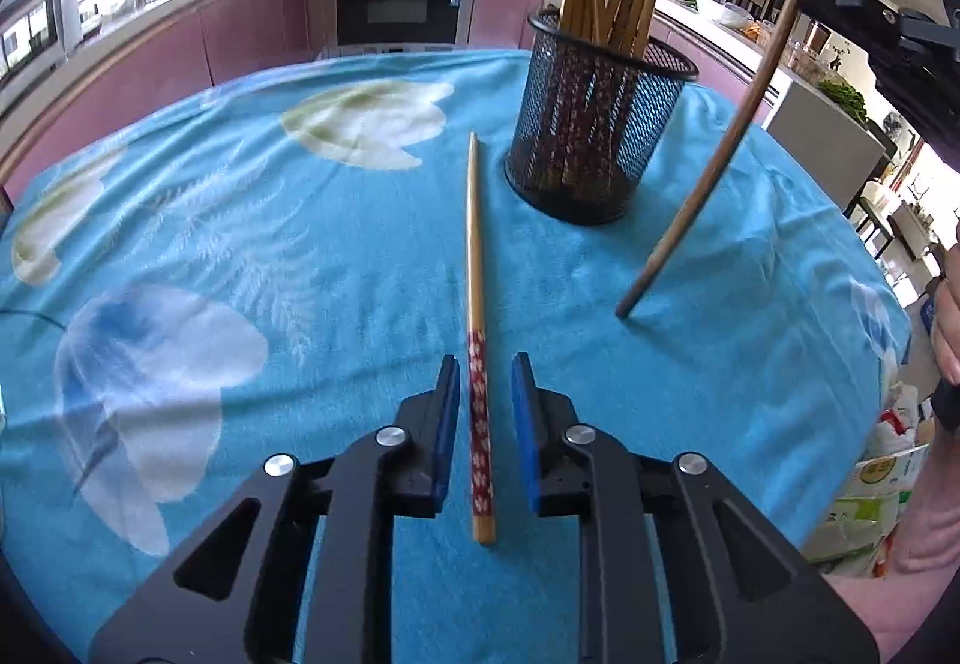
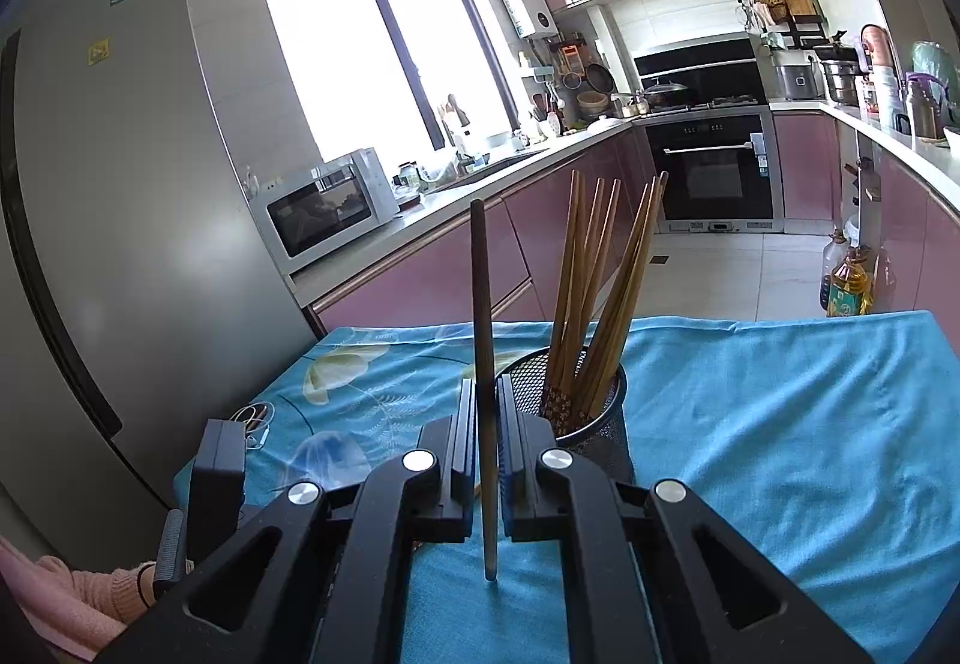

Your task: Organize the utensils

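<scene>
left gripper (image 1: 486,382) angled down, jaws apart astride the patterned chopstick (image 1: 477,316) lying mid-table (pads clear of it). right gripper (image 2: 486,400) clamps a brown chopstick (image 2: 480,304) upright beside the mesh holder (image 2: 594,424).

The left gripper (image 1: 486,364) and the right gripper (image 2: 486,385) look alike: black angular arms with triangular cut-outs, round silver screw heads at the joints, and blue pads lining the jaws. A pink knitted sleeve (image 2: 78,586) shows at eight o'clock in the right wrist view.
</scene>
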The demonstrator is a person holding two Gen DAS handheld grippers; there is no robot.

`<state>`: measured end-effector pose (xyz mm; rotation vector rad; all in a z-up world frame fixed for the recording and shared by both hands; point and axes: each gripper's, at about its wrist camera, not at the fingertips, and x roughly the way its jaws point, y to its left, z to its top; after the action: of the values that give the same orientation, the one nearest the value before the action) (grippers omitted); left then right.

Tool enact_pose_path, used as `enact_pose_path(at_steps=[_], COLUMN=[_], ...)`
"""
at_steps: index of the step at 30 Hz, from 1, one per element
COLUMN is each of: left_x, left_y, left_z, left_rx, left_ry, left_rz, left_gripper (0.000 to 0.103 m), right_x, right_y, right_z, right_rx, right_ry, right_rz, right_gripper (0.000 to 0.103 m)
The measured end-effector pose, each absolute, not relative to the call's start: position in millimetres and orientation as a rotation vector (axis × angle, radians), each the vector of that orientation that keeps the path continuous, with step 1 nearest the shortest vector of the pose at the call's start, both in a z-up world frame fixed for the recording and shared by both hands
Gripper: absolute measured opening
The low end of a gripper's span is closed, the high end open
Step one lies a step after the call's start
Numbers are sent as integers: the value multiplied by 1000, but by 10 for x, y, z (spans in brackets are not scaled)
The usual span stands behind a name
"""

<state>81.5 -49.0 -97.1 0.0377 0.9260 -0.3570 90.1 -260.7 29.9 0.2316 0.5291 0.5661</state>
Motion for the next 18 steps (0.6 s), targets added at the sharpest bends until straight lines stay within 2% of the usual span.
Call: enact_pose_path(at_steps=[18], left_x=[1371], left_y=[-761], left_z=[-988], left_rx=[113], left_ry=[895], left_rz=[-303], left_gripper=[18], right_x=[922], right_y=[-2645], right_z=[278], right_rx=[231], right_ry=[536], right_rz=[562], right_gripper=[6])
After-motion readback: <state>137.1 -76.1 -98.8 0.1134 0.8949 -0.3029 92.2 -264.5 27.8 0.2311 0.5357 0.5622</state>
